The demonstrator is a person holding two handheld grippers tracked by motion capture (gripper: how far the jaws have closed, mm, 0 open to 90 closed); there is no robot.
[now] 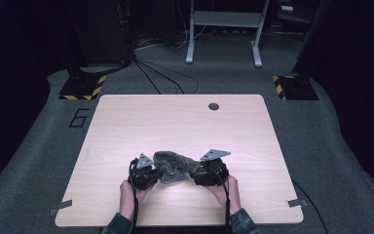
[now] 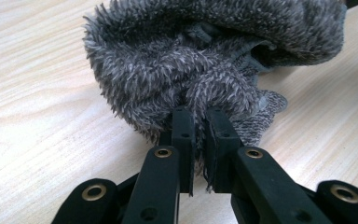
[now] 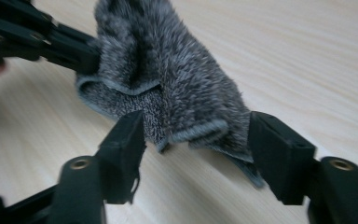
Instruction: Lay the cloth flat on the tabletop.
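Observation:
A grey fluffy cloth (image 1: 173,165) lies bunched on the wooden table (image 1: 175,117) near its front edge, between my two grippers. My left gripper (image 1: 157,171) sits at the cloth's left end. In the left gripper view its jaws (image 2: 199,126) are pinched on a fold of the cloth (image 2: 205,51). My right gripper (image 1: 197,171) is at the cloth's right end. In the right gripper view it (image 3: 198,130) stands open, with the hemmed edge of the cloth (image 3: 168,84) lying between the jaws, untouched by the pads. The left gripper (image 3: 51,42) shows beyond, gripping the far side.
A dark round hole (image 1: 214,106) is set in the table's far side. Grey tape tabs (image 1: 297,203) mark the front corners. Beyond the table are floor cables (image 1: 160,78), a metal frame (image 1: 224,29) and striped stand bases (image 1: 83,87).

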